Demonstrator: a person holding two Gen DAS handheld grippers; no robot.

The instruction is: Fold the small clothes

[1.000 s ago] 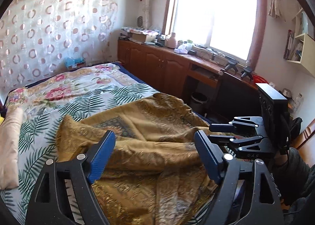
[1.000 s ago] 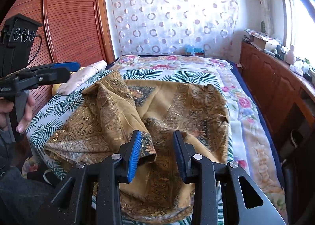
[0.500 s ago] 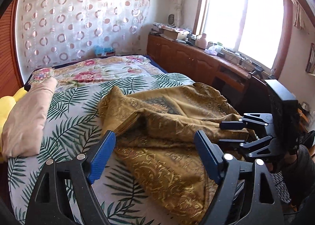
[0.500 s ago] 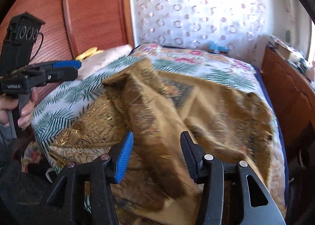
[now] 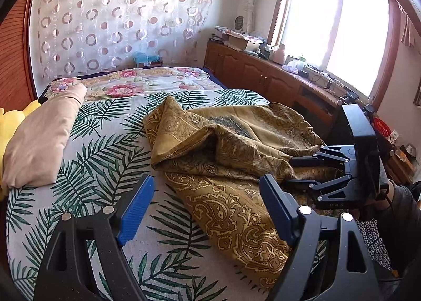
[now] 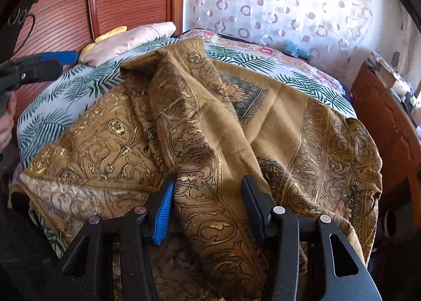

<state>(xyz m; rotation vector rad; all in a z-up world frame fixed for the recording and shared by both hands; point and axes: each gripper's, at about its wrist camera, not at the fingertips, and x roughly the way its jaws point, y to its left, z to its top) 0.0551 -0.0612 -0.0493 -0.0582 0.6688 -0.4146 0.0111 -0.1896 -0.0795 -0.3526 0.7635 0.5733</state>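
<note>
Nearest to the right hand-held gripper (image 6: 208, 206): a thick ridge of the golden patterned cloth (image 6: 210, 127), lying between the two fingers. Jaws about half open, not pressing the fabric; nothing held yet, as far as visible. Just beyond, more bunched folds of the same cloth, with one loose corner thrown up toward the far side.

Nearest to the left hand-held gripper (image 5: 205, 208): jaws wide open and empty, hanging above the palm-leaf bed cover (image 5: 86, 158), with the cloth's near edge reaching in between the fingers from the right. Farther left of it, a beige pillow (image 5: 44, 137); ahead, the crumpled heap of cloth; far behind, the dotted curtain (image 5: 118, 19) and the wooden cabinets (image 5: 263, 77) under the window.

Task hardly begun, by the look: cloth still crumpled, no clean fold.

Possible troubles from here:
- closing the right jaws on this ridge probably catches several layers at once, so lifting drags the whole heap and not one edge;
- thick, soft fabric may slip out of a shallow pinch;
- cloth partly hanging over the bed edge at the near side, so a pull toward the body can slide it off.
</note>
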